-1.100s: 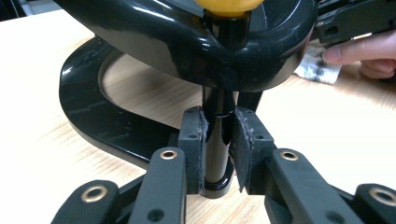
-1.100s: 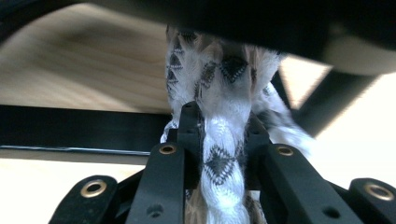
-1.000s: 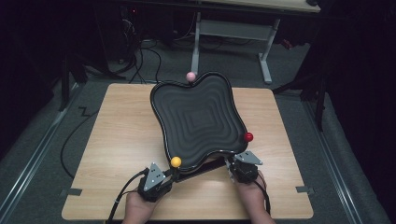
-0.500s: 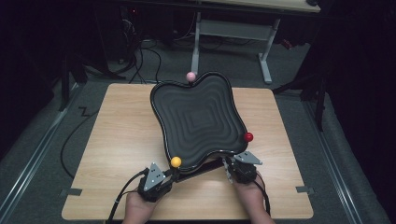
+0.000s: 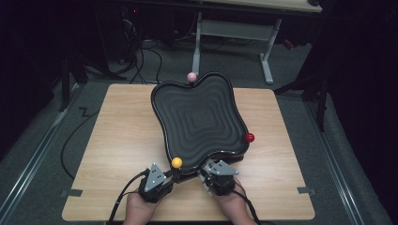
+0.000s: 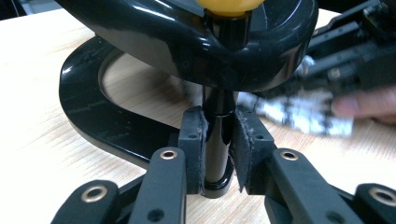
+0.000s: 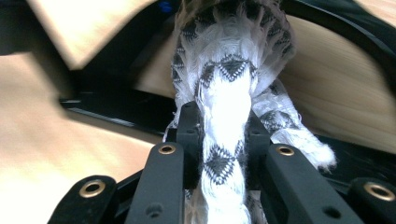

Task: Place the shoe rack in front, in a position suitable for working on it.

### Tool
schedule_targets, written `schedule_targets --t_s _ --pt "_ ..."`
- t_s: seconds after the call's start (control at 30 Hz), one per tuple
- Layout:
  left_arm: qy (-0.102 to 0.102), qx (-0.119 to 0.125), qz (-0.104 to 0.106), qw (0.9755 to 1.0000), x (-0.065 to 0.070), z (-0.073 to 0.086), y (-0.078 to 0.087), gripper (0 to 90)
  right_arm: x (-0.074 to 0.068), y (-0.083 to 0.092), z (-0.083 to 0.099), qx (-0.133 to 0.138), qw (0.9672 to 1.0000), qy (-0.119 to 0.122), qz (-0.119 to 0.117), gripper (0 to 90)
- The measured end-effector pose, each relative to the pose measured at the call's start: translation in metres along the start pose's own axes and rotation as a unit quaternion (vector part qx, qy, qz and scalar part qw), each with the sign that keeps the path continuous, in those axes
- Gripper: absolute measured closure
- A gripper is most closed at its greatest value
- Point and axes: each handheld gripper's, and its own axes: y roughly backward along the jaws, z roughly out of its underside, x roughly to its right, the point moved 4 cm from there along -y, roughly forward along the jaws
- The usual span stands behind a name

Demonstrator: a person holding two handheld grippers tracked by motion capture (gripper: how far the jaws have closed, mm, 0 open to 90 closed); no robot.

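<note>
Cloth (image 7: 224,107), white with a black zigzag weave and frayed edges, is pinched between the jaws of the right gripper (image 5: 217,177) and sits at the near edge of the tray (image 5: 199,119), under its rim. Compared with a second ago, the right gripper has shifted a little along that near edge while the tray has stayed where it was; judging by this, the cloth is being wiped along the tray's underside or base, and the stroke is under way rather than finished. The left gripper (image 5: 162,180) is clenched on the black post (image 6: 217,140) below the yellow ball (image 5: 177,162) at the tray's near-left corner, apparently steadying it. The tray itself is glossy black, wavy-edged, with stepped ripples inside, raised on a curved black base (image 6: 93,116) on the tabletop (image 5: 117,140). A red ball (image 5: 249,137) marks its right corner, a pink ball (image 5: 191,76) its far one.
</note>
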Motion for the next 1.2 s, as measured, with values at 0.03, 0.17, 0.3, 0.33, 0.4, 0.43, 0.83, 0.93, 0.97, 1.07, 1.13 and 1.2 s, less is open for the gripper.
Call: schedule_targets --t_s 0.03,0.17,0.3,0.33,0.4,0.43,0.83,0.93,0.97,1.07,1.13,1.2 --pt "0.000 0.000 0.000 1.0000 0.000 0.000 0.000 74.5 -0.006 -0.001 -0.001 0.000 1.0000 0.007 -0.006 75.7" --pt "0.001 -0.001 0.000 1.0000 0.000 0.000 0.000 74.5 -0.029 -0.005 -0.005 0.001 0.9992 0.022 -0.033 76.0" --pt "0.000 -0.001 -0.001 1.0000 0.000 0.000 0.000 74.5 -0.051 -0.008 -0.008 -0.001 0.9965 0.022 -0.080 76.4" --pt "0.001 -0.002 -0.003 1.0000 0.000 0.000 0.000 74.4 -0.056 -0.009 -0.009 -0.001 0.9962 0.027 -0.083 76.3" --pt "0.003 -0.002 -0.004 1.0000 -0.002 0.000 0.002 74.4 -0.061 -0.011 -0.010 -0.002 0.9959 0.033 -0.084 76.7" --pt "0.003 -0.003 -0.003 1.0000 -0.003 0.001 0.002 74.4 -0.061 -0.011 -0.010 -0.003 0.9956 0.026 -0.089 77.2" --pt "-0.001 -0.002 -0.002 1.0000 -0.004 0.000 0.002 74.4 -0.031 0.003 -0.009 0.003 0.9984 0.012 -0.055 77.9" --pt "0.001 -0.002 -0.004 1.0000 -0.007 0.000 0.002 74.4 -0.016 0.011 -0.007 0.003 0.9991 0.004 -0.042 77.8" --pt "0.002 -0.002 -0.006 1.0000 -0.007 0.000 0.002 74.4 -0.010 0.015 -0.006 0.003 0.9993 0.006 -0.036 77.8" --pt "0.002 -0.003 -0.004 1.0000 -0.009 0.000 0.002 74.4 0.018 0.031 -0.003 0.003 1.0000 0.002 -0.008 77.9" --pt "0.002 -0.003 -0.004 1.0000 -0.010 0.000 0.002 74.4 0.026 0.036 -0.001 0.005 1.0000 -0.006 -0.001 77.9" --pt "0.001 -0.002 -0.004 1.0000 -0.009 0.001 0.001 74.4 0.042 0.045 0.007 0.003 0.9997 -0.020 0.016 77.9"
